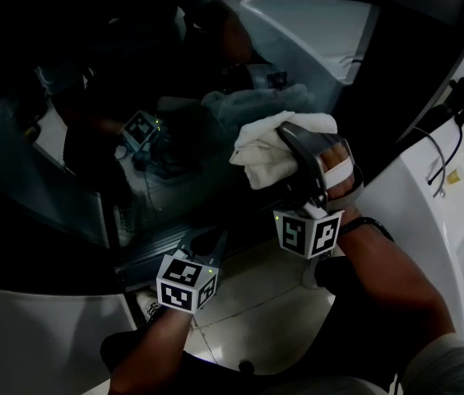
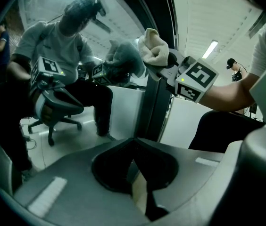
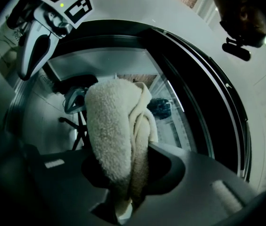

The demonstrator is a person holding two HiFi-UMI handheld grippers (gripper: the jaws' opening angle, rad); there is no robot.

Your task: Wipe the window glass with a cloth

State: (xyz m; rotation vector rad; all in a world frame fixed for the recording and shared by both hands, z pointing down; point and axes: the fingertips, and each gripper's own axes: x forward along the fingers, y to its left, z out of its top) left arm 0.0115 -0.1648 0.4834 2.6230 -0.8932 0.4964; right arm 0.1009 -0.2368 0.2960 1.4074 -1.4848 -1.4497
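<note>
Firstly, head view: my right gripper (image 1: pixel 291 142) is clamped on a bunched white cloth (image 1: pixel 266 153), which lies against the dark window glass (image 1: pixel 84 146) at its right-hand part, beside the white frame (image 1: pixel 429 220); my left gripper (image 1: pixel 207 241) sits lower and to the left, near the pane's bottom edge, apart from the cloth.

Left gripper view: the left gripper (image 2: pixel 133 142) has its jaws brought together at the tips, with nothing between them; up ahead the right gripper (image 2: pixel 163 62) holds the cloth (image 2: pixel 153 48) where it meets its own grey reflection in the window glass (image 2: pixel 119 112); a seated person on an office chair is mirrored there.

Right gripper view: the right gripper (image 3: pixel 123 206) has its jaws closed on the cloth (image 3: pixel 114 135), whose folded bulk rises above them; the window glass (image 3: pixel 180 119) curves past behind it.
</note>
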